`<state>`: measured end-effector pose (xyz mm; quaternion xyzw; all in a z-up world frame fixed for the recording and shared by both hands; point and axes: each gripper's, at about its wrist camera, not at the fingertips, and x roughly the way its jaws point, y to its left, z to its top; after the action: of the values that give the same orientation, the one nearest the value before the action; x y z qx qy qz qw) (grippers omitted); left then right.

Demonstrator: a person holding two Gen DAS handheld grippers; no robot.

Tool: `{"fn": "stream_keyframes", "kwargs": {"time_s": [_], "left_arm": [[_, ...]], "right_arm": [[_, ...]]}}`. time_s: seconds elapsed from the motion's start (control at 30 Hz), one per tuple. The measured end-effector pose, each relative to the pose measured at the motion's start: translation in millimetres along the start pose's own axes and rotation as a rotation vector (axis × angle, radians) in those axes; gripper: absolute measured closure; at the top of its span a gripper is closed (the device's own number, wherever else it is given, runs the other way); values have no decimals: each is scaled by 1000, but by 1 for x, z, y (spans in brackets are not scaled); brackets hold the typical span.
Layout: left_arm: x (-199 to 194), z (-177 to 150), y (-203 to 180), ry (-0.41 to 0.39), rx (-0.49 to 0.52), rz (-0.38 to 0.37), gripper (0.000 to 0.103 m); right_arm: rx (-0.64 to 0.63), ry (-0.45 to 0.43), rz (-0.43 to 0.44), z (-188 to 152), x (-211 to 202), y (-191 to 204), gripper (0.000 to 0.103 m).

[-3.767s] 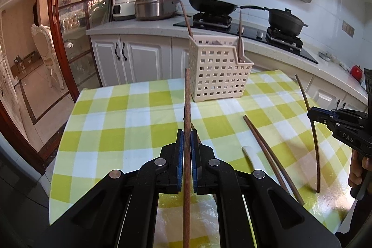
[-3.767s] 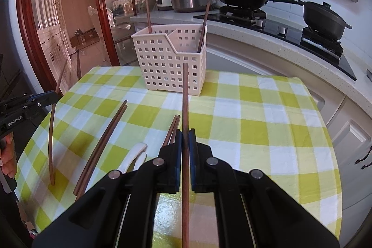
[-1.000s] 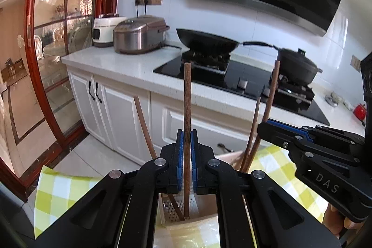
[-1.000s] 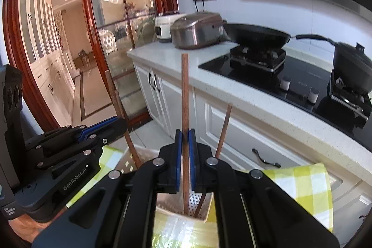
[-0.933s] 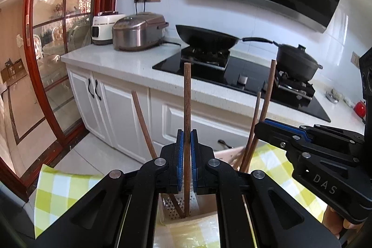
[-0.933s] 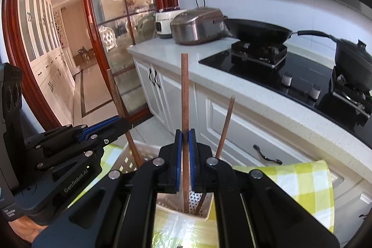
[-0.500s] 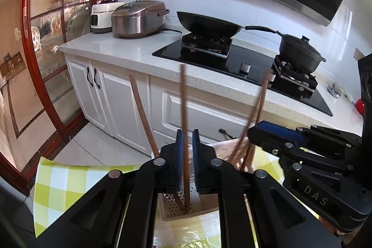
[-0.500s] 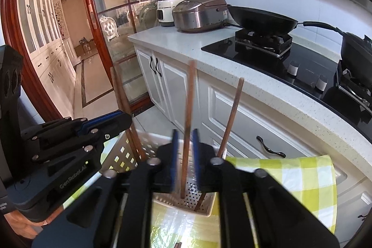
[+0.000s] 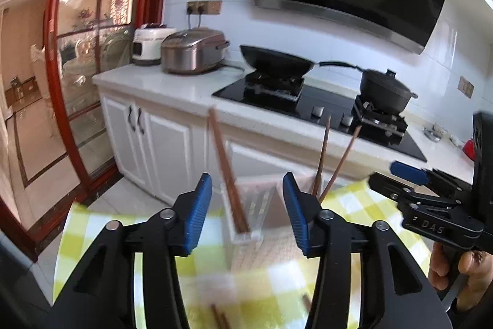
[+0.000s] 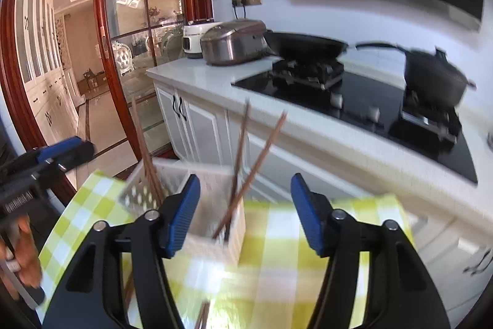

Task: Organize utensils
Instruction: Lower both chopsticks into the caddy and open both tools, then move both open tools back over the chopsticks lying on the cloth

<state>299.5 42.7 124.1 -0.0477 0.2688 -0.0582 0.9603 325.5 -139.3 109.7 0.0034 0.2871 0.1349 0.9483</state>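
Note:
A white perforated utensil basket (image 9: 246, 248) (image 10: 215, 242) stands on the yellow checked tablecloth (image 9: 271, 292) (image 10: 292, 239). Brown chopsticks lean in its left compartment (image 9: 226, 171) (image 10: 146, 150) and in its right compartment (image 9: 334, 164) (image 10: 252, 171). My left gripper (image 9: 247, 211) is open and empty, just above the basket. My right gripper (image 10: 245, 211) is open and empty above the basket too. The right gripper shows in the left wrist view (image 9: 425, 199), and the left gripper in the right wrist view (image 10: 46, 165). More chopsticks lie on the cloth (image 9: 220, 318) (image 10: 200, 313).
Behind the table runs a white counter (image 9: 185, 88) with a rice cooker (image 9: 192, 50), a wok (image 9: 274, 60) and a black pot (image 9: 385, 88) on a hob. A red-framed glass door (image 9: 58, 76) stands at the left.
Both grippers have opened and let go of their chopsticks, which now lean in the basket. Both grippers have drawn back a little and upward.

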Motion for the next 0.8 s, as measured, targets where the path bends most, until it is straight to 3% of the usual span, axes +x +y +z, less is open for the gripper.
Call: {"fn": "stream_keyframes", "kwargs": {"time_s": [0.23, 0.4, 0.5, 0.8], "left_arm": [[-18, -86, 29, 91, -90, 37, 58], [-14, -143, 43, 170, -141, 23, 62], [-8, -166, 45, 222, -140, 22, 75], [11, -189, 35, 313, -94, 12, 84]], "right_arm": [[50, 109, 35, -100, -3, -12, 36], [37, 177, 49, -150, 3, -5, 36], [22, 218, 56, -168, 12, 1, 36], [-16, 268, 48, -182, 21, 12, 36]]}}
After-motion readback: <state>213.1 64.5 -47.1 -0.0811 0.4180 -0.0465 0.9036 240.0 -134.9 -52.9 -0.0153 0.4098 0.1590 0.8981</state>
